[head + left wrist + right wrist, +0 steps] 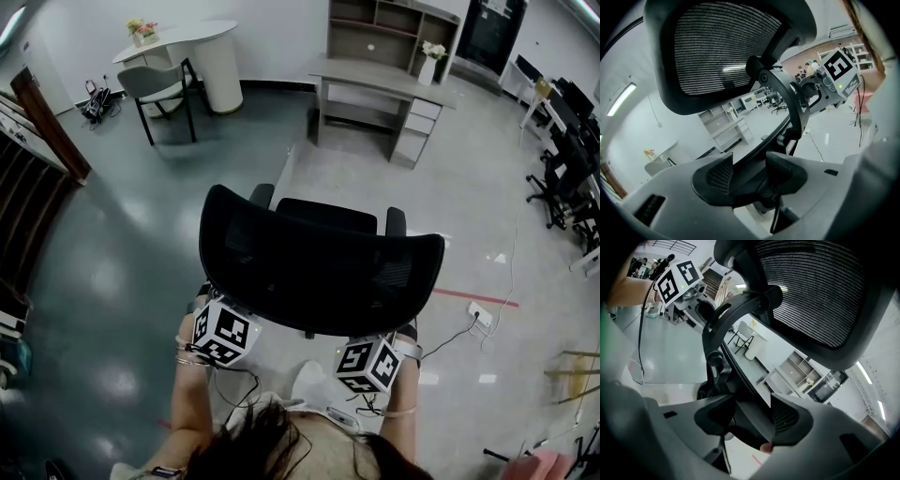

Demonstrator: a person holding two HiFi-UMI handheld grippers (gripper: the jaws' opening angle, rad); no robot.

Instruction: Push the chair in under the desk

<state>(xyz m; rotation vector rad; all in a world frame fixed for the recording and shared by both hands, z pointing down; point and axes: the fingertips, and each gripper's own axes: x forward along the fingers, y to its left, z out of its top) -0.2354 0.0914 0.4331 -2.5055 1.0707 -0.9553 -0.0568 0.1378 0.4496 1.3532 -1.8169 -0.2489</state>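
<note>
1. Jaws of the left gripper are closed on the black frame bar behind the backrest of the chair. The bar runs between both pads.
2. Jaws of the right gripper clamp the same curved frame from the other side and stand wide around the bar.
3. Both grippers sit low behind the backrest, side by side, one towards each end.
4. Chair position: on the glossy grey floor, directly ahead of the person.
5. Chair heading: the backrest is nearest the person. The armrests and seat point away, toward the worktop.
6. Backrest long axis: left to right across the head view, roughly in line with the worktop's front edge.
7. The grey worktop, with drawers at its right end, stands well apart from the chair.
8. A vase of white flowers stands on the worktop's right end, in front of a shelf unit.
</note>
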